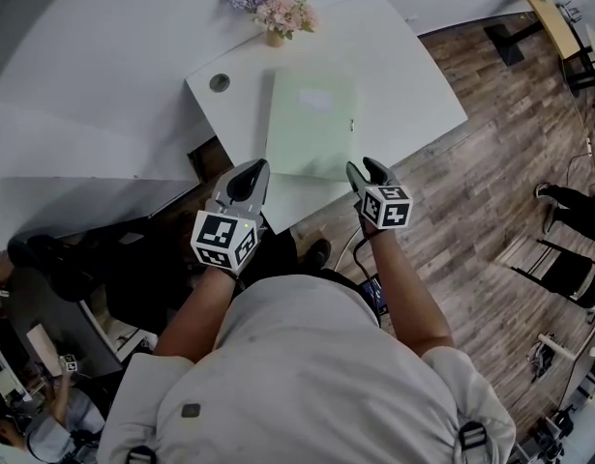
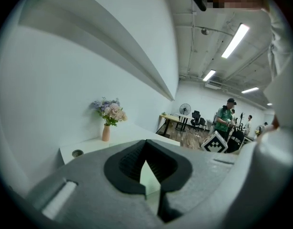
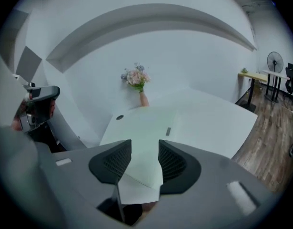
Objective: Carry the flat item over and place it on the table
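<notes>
A pale green flat folder lies on the white table, its near edge close to the table's front edge. My left gripper sits just off the folder's near left corner. In the left gripper view its fingertips meet, and a sliver of the green folder shows through the gap behind them. My right gripper is at the folder's near right corner. Its jaws stand apart in the right gripper view, with the folder showing between them and no pad pressing on it.
A vase of flowers stands at the table's far edge, beside a round cable hole. Wooden floor lies to the right, with a person's legs and chairs there. A dark desk is at lower left.
</notes>
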`<action>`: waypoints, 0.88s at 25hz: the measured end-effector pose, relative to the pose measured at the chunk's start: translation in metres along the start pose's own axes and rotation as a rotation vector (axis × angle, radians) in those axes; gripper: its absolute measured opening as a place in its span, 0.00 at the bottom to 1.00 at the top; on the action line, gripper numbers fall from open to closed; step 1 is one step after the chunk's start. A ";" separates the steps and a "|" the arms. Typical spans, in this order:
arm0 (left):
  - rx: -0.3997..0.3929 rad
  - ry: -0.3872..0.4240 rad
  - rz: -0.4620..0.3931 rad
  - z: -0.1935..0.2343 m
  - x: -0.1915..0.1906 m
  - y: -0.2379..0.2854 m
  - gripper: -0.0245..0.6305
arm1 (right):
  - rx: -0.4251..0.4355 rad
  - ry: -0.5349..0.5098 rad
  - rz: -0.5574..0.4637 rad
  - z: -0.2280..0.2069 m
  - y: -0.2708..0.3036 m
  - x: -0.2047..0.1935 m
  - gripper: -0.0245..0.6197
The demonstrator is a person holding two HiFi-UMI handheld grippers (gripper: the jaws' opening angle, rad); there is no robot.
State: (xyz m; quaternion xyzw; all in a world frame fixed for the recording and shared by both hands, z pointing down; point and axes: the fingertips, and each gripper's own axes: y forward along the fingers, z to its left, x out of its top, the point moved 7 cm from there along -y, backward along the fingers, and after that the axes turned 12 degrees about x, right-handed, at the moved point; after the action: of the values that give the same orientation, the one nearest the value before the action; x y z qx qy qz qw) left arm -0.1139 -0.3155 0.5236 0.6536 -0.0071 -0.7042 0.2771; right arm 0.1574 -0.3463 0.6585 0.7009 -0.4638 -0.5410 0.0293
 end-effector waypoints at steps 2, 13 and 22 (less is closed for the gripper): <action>-0.002 0.008 -0.016 -0.010 0.003 -0.007 0.04 | 0.004 -0.041 -0.068 0.011 -0.019 0.014 0.29; 0.005 0.043 -0.147 -0.064 0.031 -0.051 0.04 | 0.039 -0.206 -0.330 0.065 -0.131 0.060 0.14; 0.013 0.074 -0.223 -0.104 0.047 -0.091 0.04 | 0.086 -0.311 -0.427 0.096 -0.195 0.069 0.05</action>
State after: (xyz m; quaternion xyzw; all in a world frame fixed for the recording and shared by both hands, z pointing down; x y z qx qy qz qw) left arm -0.0524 -0.2202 0.4317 0.6778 0.0714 -0.7059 0.1929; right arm 0.2015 -0.2381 0.4624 0.6919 -0.3270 -0.6160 -0.1866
